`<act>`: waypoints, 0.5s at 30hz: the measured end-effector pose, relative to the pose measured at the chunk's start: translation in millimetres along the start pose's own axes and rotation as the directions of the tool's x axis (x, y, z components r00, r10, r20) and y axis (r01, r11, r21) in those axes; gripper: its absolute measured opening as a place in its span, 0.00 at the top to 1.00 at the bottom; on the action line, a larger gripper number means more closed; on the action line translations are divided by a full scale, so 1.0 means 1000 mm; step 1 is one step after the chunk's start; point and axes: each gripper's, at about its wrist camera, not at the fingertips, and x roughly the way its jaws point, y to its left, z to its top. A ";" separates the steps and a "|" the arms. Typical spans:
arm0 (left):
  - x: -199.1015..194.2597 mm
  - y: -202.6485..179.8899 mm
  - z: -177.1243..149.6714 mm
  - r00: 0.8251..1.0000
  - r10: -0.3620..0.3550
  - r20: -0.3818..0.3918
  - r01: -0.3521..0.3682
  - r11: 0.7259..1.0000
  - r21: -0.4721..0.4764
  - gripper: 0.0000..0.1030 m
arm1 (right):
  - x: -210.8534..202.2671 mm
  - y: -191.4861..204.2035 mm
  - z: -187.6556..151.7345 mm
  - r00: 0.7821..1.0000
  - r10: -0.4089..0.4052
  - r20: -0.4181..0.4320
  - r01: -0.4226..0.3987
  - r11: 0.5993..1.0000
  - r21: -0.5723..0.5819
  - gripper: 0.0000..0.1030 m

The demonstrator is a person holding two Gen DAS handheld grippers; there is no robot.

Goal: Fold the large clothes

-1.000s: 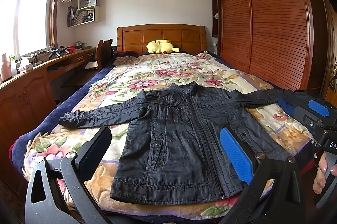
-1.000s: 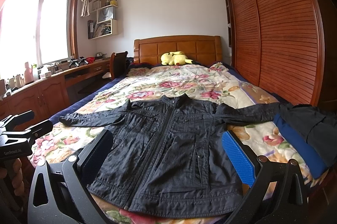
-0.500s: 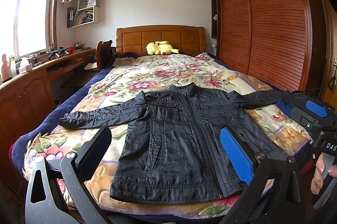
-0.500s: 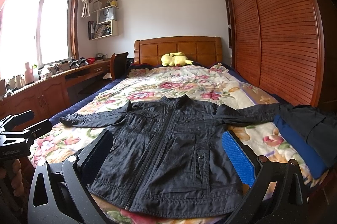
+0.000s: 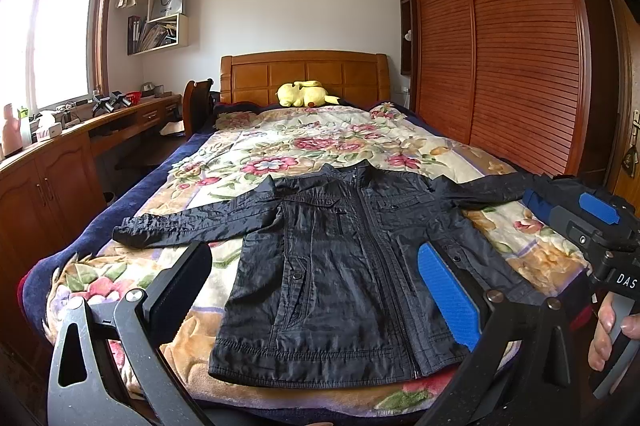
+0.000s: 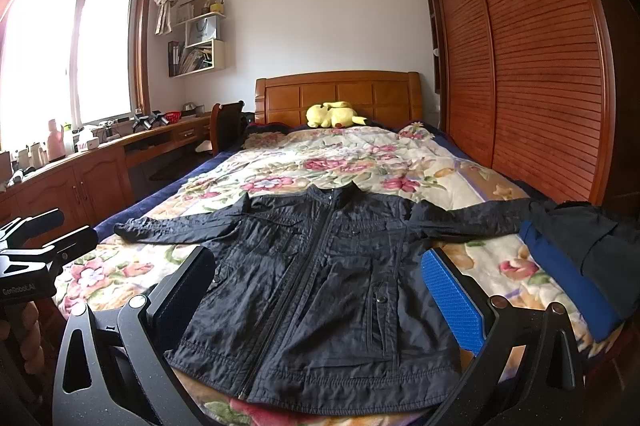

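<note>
A black zip jacket (image 5: 344, 266) lies flat, front up, on the floral bedspread (image 5: 320, 142), sleeves spread to both sides, hem toward me. It also shows in the right wrist view (image 6: 320, 286). My left gripper (image 5: 316, 290) is open and empty, held above the near edge of the bed over the jacket's hem. My right gripper (image 6: 316, 290) is open and empty, likewise near the hem. The right gripper's body (image 5: 600, 226) shows at the right of the left wrist view; the left gripper's body (image 6: 36, 258) shows at the left of the right wrist view.
A folded stack of dark and blue clothes (image 6: 576, 266) sits at the bed's right edge by the jacket's sleeve. A yellow plush toy (image 5: 304, 94) lies by the headboard. A wooden wardrobe (image 5: 520, 46) runs along the right, a desk (image 5: 60, 154) along the left.
Both grippers have drifted very slightly; the jacket has not moved and both stay open.
</note>
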 end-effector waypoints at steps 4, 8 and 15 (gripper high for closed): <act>0.000 0.001 -0.001 1.000 0.000 0.001 0.000 1.000 0.000 0.00 | 0.003 0.000 0.001 1.000 0.001 0.001 -0.001 1.000 0.002 0.00; 0.000 0.001 -0.001 1.000 0.002 -0.004 -0.002 1.000 0.000 0.00 | 0.009 0.003 0.000 1.000 0.007 -0.010 -0.007 1.000 -0.003 0.00; 0.021 0.009 -0.012 0.998 0.026 -0.060 -0.027 1.000 -0.016 0.00 | 0.025 0.010 -0.008 0.999 0.029 -0.046 -0.031 0.999 -0.038 0.00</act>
